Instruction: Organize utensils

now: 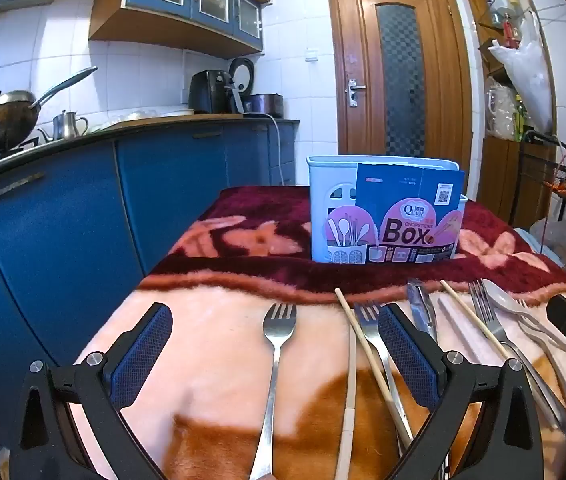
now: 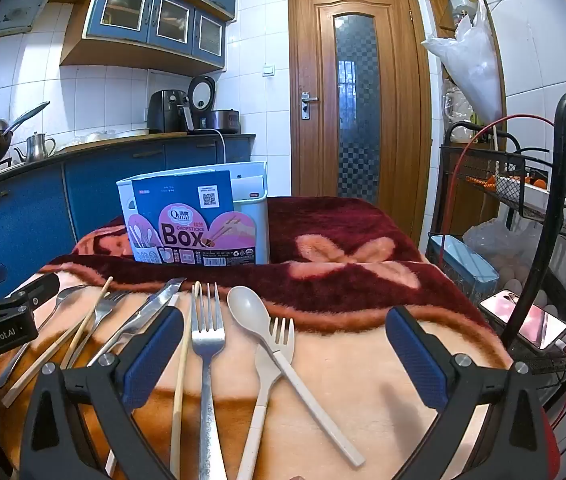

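A white chopsticks box [image 1: 383,216] with a blue and pink label stands at the back of the blanket-covered table; it also shows in the right wrist view [image 2: 199,220]. Utensils lie in a row in front. My left gripper [image 1: 275,352] is open and empty, with a steel fork [image 1: 277,360] lying between its fingers. Chopsticks [image 1: 371,356] and another fork [image 1: 375,336] lie beside its right finger. My right gripper [image 2: 285,356] is open and empty over a steel fork [image 2: 207,344], a beige spoon [image 2: 279,344] and a beige fork [image 2: 267,364].
A knife [image 2: 143,316], chopsticks [image 2: 63,336] and further forks lie left of the right gripper. A blue kitchen counter [image 1: 83,200] runs along the left. A black wire rack [image 2: 523,208] and a phone [image 2: 523,316] stand right of the table. A wooden door [image 1: 399,64] is behind.
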`<control>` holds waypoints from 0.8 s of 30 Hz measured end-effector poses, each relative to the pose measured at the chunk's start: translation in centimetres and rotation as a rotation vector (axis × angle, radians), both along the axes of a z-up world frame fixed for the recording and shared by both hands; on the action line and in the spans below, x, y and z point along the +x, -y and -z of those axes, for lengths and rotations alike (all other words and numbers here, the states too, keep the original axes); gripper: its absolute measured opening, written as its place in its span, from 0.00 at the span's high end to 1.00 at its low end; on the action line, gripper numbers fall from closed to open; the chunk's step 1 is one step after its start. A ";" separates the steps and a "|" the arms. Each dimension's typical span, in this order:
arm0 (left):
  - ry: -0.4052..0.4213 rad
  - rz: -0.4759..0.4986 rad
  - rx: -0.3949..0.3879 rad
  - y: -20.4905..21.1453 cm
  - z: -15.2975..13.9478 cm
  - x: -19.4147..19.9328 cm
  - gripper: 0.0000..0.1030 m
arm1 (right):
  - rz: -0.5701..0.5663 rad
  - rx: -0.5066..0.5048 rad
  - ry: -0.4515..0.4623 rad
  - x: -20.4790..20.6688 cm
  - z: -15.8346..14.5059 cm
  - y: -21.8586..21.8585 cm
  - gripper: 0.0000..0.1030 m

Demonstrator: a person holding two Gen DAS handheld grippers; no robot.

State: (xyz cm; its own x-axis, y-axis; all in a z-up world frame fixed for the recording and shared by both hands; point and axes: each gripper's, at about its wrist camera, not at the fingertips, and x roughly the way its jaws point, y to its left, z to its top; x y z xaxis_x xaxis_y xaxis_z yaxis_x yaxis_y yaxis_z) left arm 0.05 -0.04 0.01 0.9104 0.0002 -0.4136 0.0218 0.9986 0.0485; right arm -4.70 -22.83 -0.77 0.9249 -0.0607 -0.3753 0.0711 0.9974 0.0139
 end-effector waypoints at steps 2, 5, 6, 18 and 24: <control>-0.005 0.002 -0.002 0.1 0.0 0.1 0.01 | 0.000 -0.002 0.001 0.0 0.0 0.0 0.00; -0.003 -0.003 -0.014 -0.1 0.0 0.3 0.01 | 0.000 -0.003 0.000 0.0 0.0 0.0 0.00; -0.003 -0.003 -0.013 -0.1 0.0 0.4 0.01 | 0.000 -0.003 0.000 0.0 0.0 0.0 0.00; 0.003 -0.003 -0.013 -0.1 0.0 0.6 0.01 | 0.001 -0.003 -0.001 0.0 0.0 0.0 0.00; 0.005 -0.005 -0.012 -0.1 0.0 0.2 0.01 | 0.000 -0.003 -0.001 0.0 0.0 0.0 0.00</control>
